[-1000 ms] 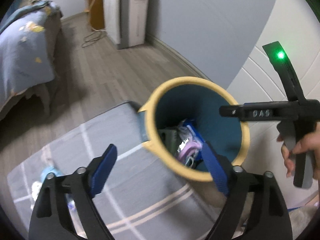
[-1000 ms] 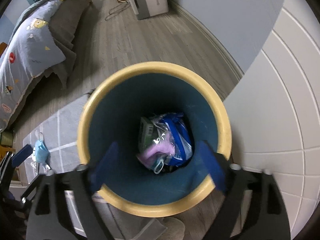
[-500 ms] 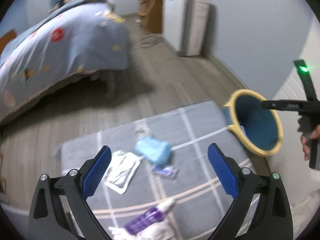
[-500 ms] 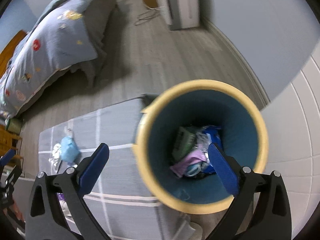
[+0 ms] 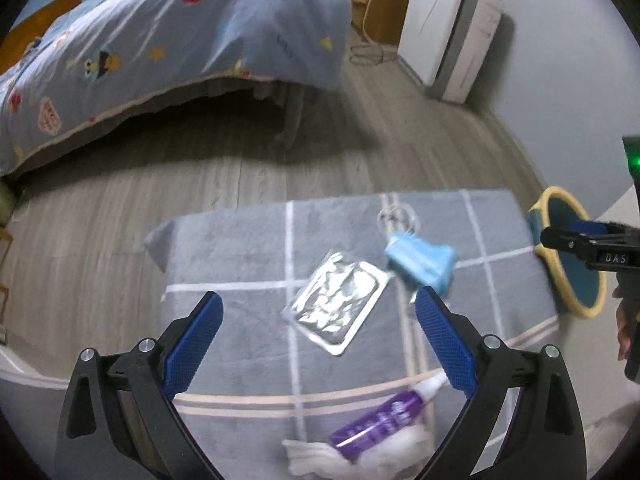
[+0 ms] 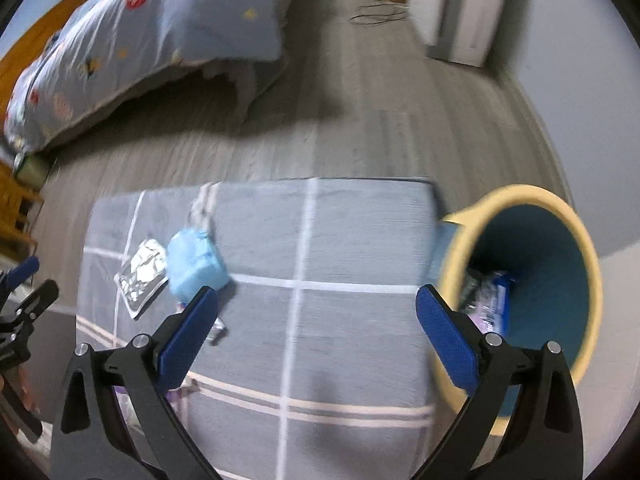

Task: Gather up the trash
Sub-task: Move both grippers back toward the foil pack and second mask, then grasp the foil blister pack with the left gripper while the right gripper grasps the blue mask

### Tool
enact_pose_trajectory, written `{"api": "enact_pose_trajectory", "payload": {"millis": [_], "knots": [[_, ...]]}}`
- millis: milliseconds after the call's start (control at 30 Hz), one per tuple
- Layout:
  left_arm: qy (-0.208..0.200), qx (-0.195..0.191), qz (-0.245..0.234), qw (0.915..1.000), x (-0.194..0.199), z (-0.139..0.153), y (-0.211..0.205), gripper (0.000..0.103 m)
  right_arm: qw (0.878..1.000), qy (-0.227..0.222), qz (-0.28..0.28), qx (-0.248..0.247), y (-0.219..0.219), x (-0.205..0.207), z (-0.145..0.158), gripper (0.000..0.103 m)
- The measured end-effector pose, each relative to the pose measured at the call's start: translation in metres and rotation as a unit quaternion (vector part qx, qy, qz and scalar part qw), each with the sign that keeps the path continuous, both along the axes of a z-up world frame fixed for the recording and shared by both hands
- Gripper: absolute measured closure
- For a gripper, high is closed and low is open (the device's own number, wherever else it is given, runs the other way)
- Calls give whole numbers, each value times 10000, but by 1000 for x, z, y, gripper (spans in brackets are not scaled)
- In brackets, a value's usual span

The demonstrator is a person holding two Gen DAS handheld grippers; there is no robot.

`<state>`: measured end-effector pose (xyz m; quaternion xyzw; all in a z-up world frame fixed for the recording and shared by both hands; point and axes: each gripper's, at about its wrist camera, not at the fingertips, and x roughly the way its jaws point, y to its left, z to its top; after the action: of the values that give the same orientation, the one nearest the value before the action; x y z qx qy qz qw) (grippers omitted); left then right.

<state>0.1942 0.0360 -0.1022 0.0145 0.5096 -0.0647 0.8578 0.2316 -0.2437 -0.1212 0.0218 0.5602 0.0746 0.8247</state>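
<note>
The left gripper (image 5: 318, 314) with blue padded fingers has its jaws spread wide and nothing is between the pads; they have just been opening. It hangs over a grey rug (image 5: 248, 248) with pale grid lines, which lies on a grey wooden floor. Under it, between the two fingers, lies a crinkled silver foil pouch (image 5: 338, 302). Just beside the pouch's far right corner rests a light blue face mask (image 5: 422, 260), near the right finger. Close to the bottom edge lies a purple tube (image 5: 380, 420) with a white cap, on top of a crumpled white tissue (image 5: 320, 456).

The right gripper (image 6: 316, 316) is also wide apart and empty – its jaws have just been opening too. It is over the rug's bare middle. The same mask (image 6: 194, 264) and pouch (image 6: 142, 276) lie to its left. At its right stands a round bin (image 6: 520, 196) with a yellow rim and teal inside, at the rug's edge, with some wrappers in its bottom. A bed with a blue patterned quilt (image 5: 160, 48) stands behind.
</note>
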Motion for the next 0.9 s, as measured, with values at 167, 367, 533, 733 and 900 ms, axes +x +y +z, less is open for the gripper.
{"api": "enact_pose_trajectory", "payload": {"millis": [167, 367, 533, 733, 900], "knots": [[74, 78, -33, 9999, 10, -12, 15, 7, 9995, 153, 283, -21, 38, 16, -19, 6], [311, 152, -93, 9994, 23, -32, 23, 7, 9975, 348, 571, -206, 69, 28, -42, 6], [617, 230, -142, 9977, 33, -48, 30, 7, 9956, 564, 702, -252, 85, 35, -61, 6], [912, 298, -157, 9953, 40, -66, 33, 7, 9922, 734, 997, -172, 103, 39, -77, 6], [920, 450, -395, 9940, 42, -73, 21, 7, 9903, 884, 1056, -186, 109, 47, -91, 25]]}}
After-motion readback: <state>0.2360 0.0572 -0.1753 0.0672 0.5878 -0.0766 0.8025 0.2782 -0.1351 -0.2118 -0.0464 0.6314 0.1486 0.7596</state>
